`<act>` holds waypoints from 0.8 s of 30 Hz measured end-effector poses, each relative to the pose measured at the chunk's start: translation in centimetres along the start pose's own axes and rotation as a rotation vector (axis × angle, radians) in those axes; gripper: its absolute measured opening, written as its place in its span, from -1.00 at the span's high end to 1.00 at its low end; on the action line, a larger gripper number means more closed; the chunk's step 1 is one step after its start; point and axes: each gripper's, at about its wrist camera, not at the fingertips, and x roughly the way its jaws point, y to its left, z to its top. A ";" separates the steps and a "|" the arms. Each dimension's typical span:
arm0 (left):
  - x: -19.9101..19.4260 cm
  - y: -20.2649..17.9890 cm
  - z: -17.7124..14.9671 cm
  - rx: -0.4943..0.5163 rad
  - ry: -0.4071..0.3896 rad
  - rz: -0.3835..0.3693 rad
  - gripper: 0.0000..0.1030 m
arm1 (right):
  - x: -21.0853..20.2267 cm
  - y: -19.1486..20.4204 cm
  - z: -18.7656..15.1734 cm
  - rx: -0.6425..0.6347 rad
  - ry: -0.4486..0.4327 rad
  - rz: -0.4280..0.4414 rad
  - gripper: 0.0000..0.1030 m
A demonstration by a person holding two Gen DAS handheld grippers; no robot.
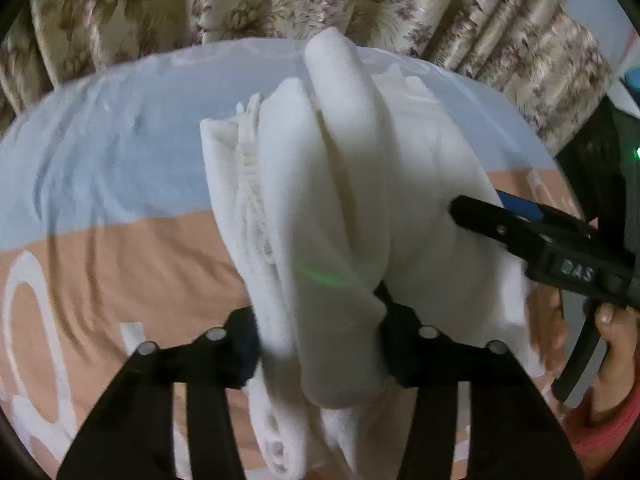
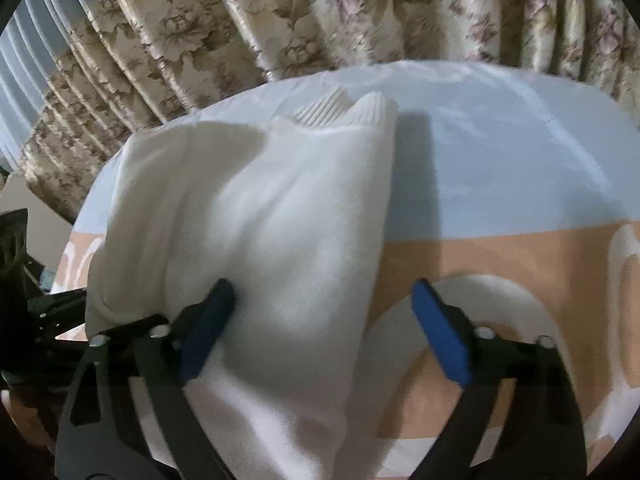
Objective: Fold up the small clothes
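Note:
A small white fleece garment (image 1: 332, 200) with ribbed cuffs is bunched and lifted above the bed. My left gripper (image 1: 320, 344) is shut on a thick fold of it; the cloth fills the gap between its fingers. In the right wrist view the garment (image 2: 260, 232) drapes over the left finger (image 2: 208, 328), and the ribbed cuffs (image 2: 340, 112) point toward the far bed edge. My right gripper (image 2: 320, 328) is open, its blue pads wide apart, with the cloth's edge between them. It also shows in the left wrist view (image 1: 500, 216), touching the garment's right side.
The bed sheet (image 1: 120, 160) is pale blue at the far half and peach with white shapes (image 2: 480, 304) near me. Floral curtains (image 2: 320, 12) hang just behind the bed. A hand (image 1: 608, 320) holds the right gripper's handle.

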 end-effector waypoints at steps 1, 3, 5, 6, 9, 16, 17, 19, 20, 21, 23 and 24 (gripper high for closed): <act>-0.1 -0.4 0.0 0.022 0.000 0.015 0.11 | 0.1 0.2 -0.1 -0.003 0.015 0.041 -0.18; -0.2 -0.3 0.1 0.026 0.004 0.018 0.13 | -0.2 1.3 0.0 -0.056 0.008 0.032 0.10; -0.2 -0.1 0.3 0.021 0.006 0.016 0.17 | -0.6 2.7 0.1 -0.142 -0.013 -0.010 0.27; -0.4 0.0 0.3 0.023 0.002 0.021 0.17 | -0.7 3.2 0.0 -0.171 -0.022 -0.026 0.33; -1.0 -0.5 0.1 0.021 -0.014 0.045 0.21 | -1.9 4.1 -0.3 -0.231 -0.085 -0.040 0.41; -4.9 -4.0 -1.1 0.016 -0.092 0.121 0.23 | -6.9 5.4 -1.5 -0.322 -0.176 -0.065 0.42; -5.5 -4.8 -1.5 0.014 -0.098 0.125 0.23 | -8.0 5.5 -2.1 -0.334 -0.191 -0.074 0.42; -6.5 -6.8 -2.7 0.022 -0.102 0.136 0.22 | -9.8 5.4 -3.3 -0.365 -0.202 -0.092 0.42; -6.8 -7.7 -3.3 0.029 -0.099 0.141 0.22 | -10.3 5.4 -3.9 -0.382 -0.200 -0.101 0.42; -7.1 -8.7 -4.0 0.030 -0.093 0.141 0.22 | -11.0 5.3 -4.8 -0.407 -0.195 -0.113 0.42; -7.4 -10.3 -5.4 0.035 -0.074 0.134 0.22 | -12.3 4.8 -6.6 -0.456 -0.176 -0.135 0.42; -7.3 -11.0 -5.9 0.037 -0.062 0.130 0.22 | -12.8 4.3 -7.6 -0.475 -0.157 -0.143 0.42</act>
